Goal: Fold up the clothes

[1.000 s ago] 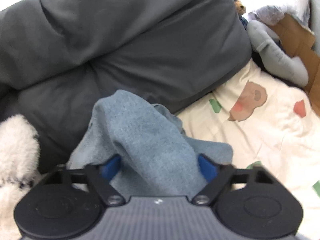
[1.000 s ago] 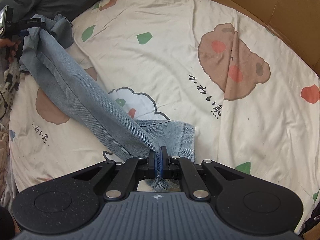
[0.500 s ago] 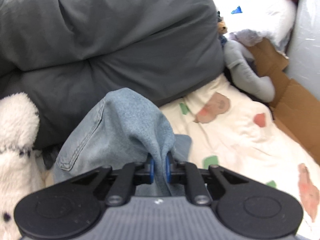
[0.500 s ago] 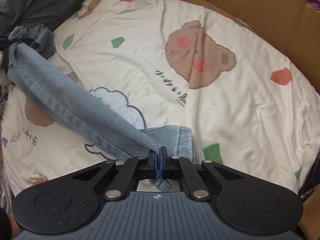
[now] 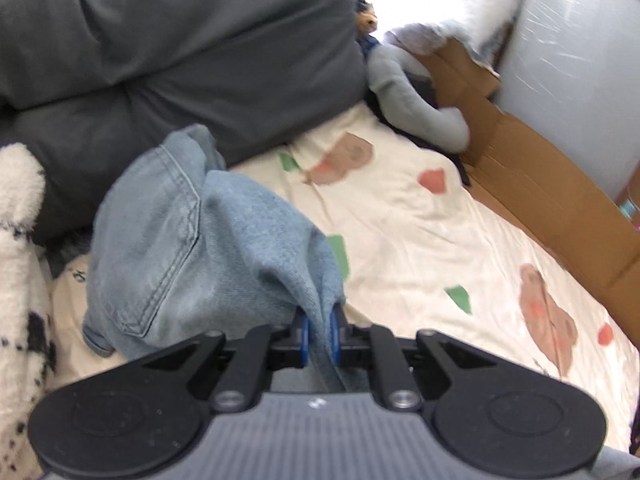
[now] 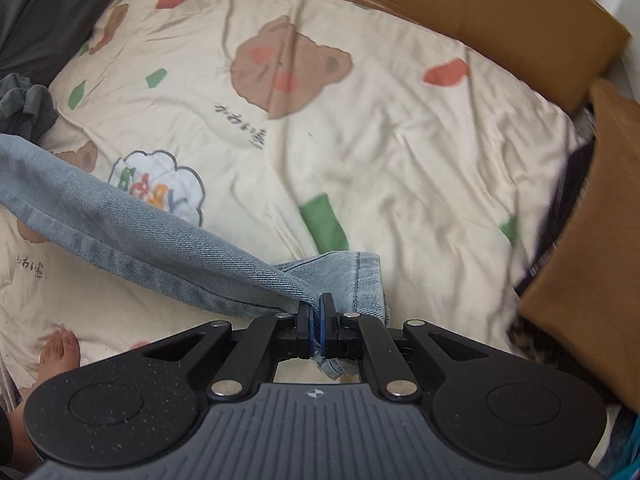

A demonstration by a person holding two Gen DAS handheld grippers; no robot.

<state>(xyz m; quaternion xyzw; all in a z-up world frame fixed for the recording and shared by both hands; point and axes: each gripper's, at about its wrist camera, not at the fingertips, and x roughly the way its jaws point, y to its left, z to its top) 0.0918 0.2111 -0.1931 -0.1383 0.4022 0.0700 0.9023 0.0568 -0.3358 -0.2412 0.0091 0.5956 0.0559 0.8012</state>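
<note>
A pair of light blue jeans (image 5: 192,248) is held between both grippers over a cream bedsheet with bear prints (image 5: 420,232). My left gripper (image 5: 319,338) is shut on a fold of the jeans near the waist, which bunches up in front of it. My right gripper (image 6: 317,330) is shut on the jeans (image 6: 132,236) near the hemmed leg end. The leg stretches off to the left, raised above the sheet (image 6: 360,140).
A dark grey duvet (image 5: 180,48) lies at the head of the bed. A fluffy white toy (image 5: 20,240) is at the left, a grey plush toy (image 5: 412,96) and cardboard (image 5: 540,184) at the right. Cardboard (image 6: 440,4) borders the sheet. A bare foot (image 6: 60,356) is at lower left.
My left gripper closed on the jeans and pulled back, swinging right. My right gripper kept its grip and moved back and right, stretching the leg.
</note>
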